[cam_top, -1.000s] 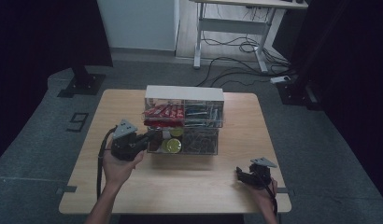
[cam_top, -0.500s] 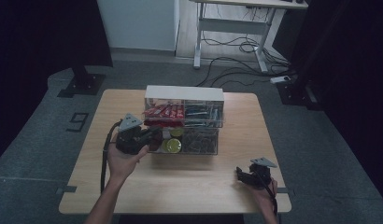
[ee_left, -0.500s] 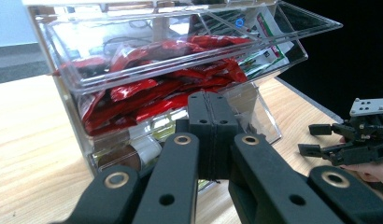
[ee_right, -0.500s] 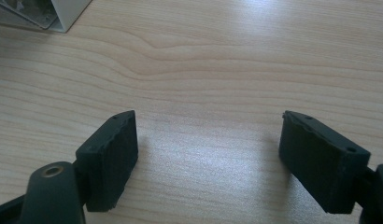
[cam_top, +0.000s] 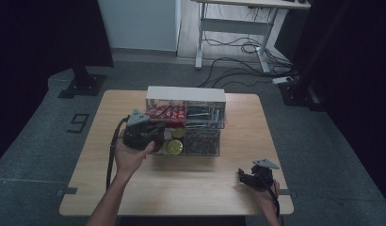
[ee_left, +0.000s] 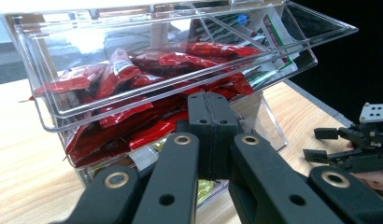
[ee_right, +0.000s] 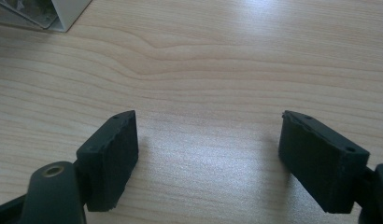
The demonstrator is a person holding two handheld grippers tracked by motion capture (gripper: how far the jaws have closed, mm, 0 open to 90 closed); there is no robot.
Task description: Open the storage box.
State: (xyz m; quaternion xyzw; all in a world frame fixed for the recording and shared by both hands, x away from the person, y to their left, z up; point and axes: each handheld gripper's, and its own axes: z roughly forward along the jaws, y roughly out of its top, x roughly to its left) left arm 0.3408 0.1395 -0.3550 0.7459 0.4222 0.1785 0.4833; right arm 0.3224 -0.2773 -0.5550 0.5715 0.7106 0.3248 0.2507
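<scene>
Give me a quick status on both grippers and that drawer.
Left gripper shut, empty, at the open drawer of red packets. Right gripper open, over bare table. Nothing in the way.

One clear drawer cabinet [cam_top: 185,96] is standing near the tabletop's far edge, two drawers are showing open, and two grippers are sitting over the tabletop.

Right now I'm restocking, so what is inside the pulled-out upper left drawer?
The upper left drawer holds red packets, piled loosely. Its bottom layer is covered by the pile, and the shut left gripper blocks the front.
</scene>
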